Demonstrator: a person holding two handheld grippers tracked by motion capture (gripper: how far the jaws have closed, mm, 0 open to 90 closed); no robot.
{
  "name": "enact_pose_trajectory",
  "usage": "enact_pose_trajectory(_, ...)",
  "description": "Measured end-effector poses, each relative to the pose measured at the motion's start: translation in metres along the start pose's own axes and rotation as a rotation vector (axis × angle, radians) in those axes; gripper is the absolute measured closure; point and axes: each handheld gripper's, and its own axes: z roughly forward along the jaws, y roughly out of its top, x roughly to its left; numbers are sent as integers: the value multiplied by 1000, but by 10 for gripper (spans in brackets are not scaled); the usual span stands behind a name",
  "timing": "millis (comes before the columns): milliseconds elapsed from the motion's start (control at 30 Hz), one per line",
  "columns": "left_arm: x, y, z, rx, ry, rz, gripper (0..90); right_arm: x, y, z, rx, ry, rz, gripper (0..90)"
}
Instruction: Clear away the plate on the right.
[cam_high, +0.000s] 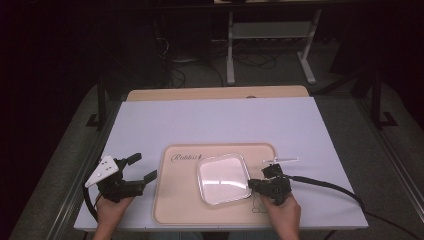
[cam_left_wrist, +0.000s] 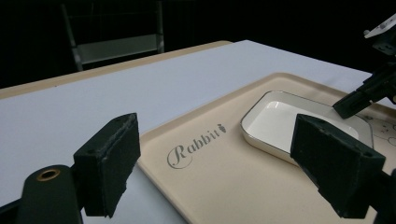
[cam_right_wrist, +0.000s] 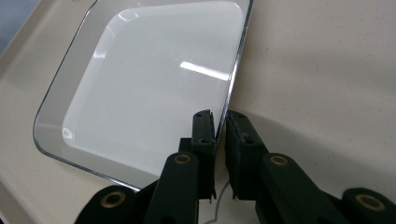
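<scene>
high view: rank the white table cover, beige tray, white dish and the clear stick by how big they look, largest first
1. white table cover
2. beige tray
3. white dish
4. clear stick

All lie on one tabletop, so nearness barely skews this order.

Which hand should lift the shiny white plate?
The right. Its tongs already pinch the plate by its rim, while the left tongs hang open beside the tray, holding nothing.

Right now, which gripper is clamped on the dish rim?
The right gripper: its fingers pinch the rim of the white square dish. The left gripper is spread open beside the beige tray, touching nothing.
</scene>
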Motion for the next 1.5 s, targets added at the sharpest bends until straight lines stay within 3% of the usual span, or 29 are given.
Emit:
enact_pose_trajectory(267, -1, 0, 1, 3, -4, 3, 154, 3, -13, -2, 20, 11, 26, 787)
enact_pose_trajectory(600, -1, 0, 2, 4, -5, 3, 154, 9, -20, -4, 33, 60, 47, 728)
enact_pose_trajectory(700, -2, 0, 3, 8, -5, 7, 154, 6, -12, -4, 10, 52, 47, 690)
enact_pose_trajectory(833, -2, 0, 4, 11, -8, 5, 154, -4, 12, 2, -27, 37, 66, 712)
enact_pose_trajectory(967, -1, 0, 4, 11, -8, 4, 154, -11, 37, 13, -31, 76, 103, 737)
enact_pose_trajectory(1000, -1, 0, 4, 11, -7, 5, 154, -5, 49, 18, -13, 4, 37, 735)
enact_pose_trajectory(1133, -1, 0, 3, 10, -8, 5, 154, -4, 64, 28, 9, -29, 20, 705)
enact_pose_trajectory(1267, 0, -1, 3, 11, -6, 4, 154, -11, 71, 38, 21, -49, 21, 709)
enact_pose_trajectory(1400, 1, 0, 2, 6, -5, 0, 154, -11, 71, 47, 37, 4, 24, 786)
enact_pose_trajectory(1500, 0, 0, 2, 7, -4, 2, 154, -11, 70, 48, 37, 3, 21, 815)
